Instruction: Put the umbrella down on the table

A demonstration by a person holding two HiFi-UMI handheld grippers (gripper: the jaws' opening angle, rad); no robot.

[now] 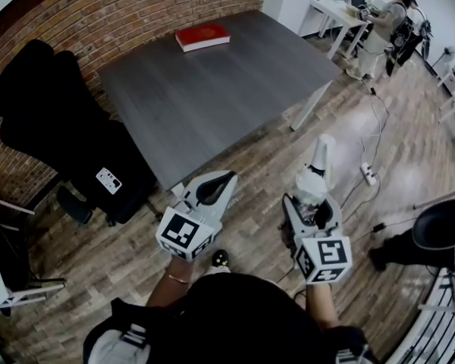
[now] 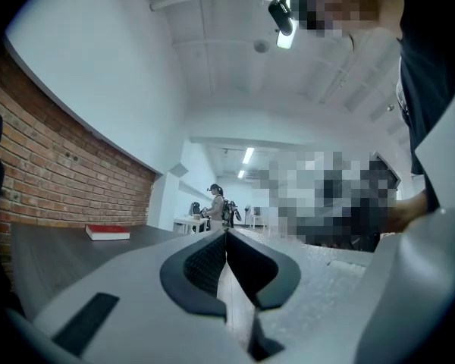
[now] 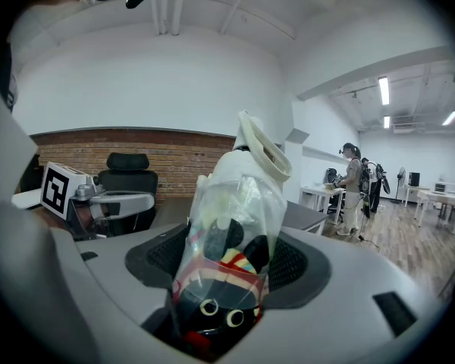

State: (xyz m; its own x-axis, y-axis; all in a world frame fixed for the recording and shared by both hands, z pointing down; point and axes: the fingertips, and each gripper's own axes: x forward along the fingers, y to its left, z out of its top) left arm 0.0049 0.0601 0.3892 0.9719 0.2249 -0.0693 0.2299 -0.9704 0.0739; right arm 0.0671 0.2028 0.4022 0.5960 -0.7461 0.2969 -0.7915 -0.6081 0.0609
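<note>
Umbrella (image 3: pixel 231 226): folded, wrapped in a clear plastic sleeve, with its white handle end pointing away from the holder. Right gripper (image 3: pixel 227 262) was clamped on it, the dark pads pressing the sleeve from both sides. Patterned fabric with two round eye marks sat low between the jaws.

Seen from the head view, the umbrella (image 1: pixel 319 165) stuck out ahead of the right gripper (image 1: pixel 312 200). It was held over the wooden floor (image 1: pixel 243 226), near the front edge of the table (image 1: pixel 212 97) but not touching it.

Left gripper (image 1: pixel 221 182) was held beside the right one, just off the table's front corner. Its jaws were closed, the pads meeting along one line with nothing between them.

Red book (image 1: pixel 202 36) lay flat at the table's far end, close to the brick wall (image 1: pixel 136 14). Black office chair (image 1: pixel 61 120) stood at the table's left side, against that wall. Another person (image 1: pixel 387 17) stood at a white desk (image 1: pixel 341 10) at the far right of the room.
</note>
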